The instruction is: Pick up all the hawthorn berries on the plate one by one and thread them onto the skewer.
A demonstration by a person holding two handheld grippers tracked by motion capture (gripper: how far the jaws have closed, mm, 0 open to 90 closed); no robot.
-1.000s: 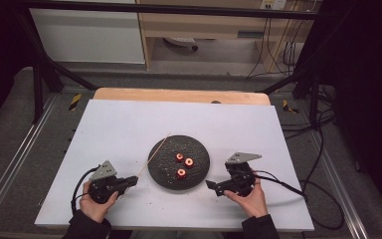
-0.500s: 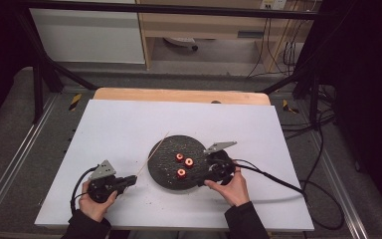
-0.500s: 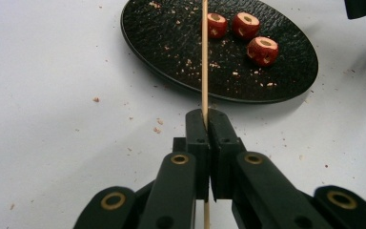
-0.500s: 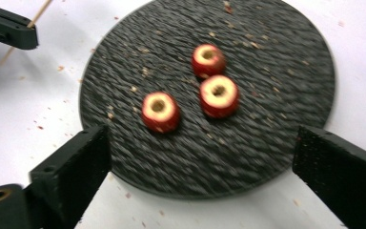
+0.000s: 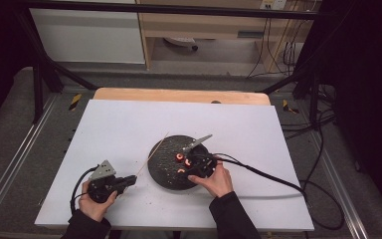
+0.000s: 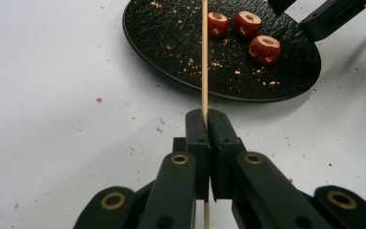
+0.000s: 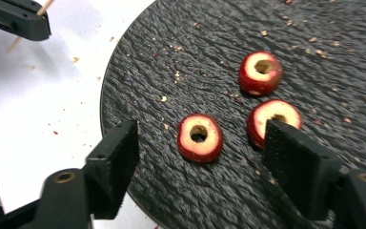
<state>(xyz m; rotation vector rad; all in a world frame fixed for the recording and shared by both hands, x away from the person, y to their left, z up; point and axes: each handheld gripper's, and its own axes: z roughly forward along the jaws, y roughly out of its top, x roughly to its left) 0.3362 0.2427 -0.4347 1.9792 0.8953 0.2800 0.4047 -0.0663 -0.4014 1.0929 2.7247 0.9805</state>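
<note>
The nearest cored fruit piece could be knocked aside if the right tongs, held apart, close off-centre. The skewer, clamped in the left tongs, could snap.

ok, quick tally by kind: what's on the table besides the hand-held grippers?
Red cored fruit pieces: 3
Black round plate: 1
Wooden skewer: 1
Total: 5

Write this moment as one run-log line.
left gripper: shut on skewer | right gripper: open over cored fruit piece | black plate
</note>
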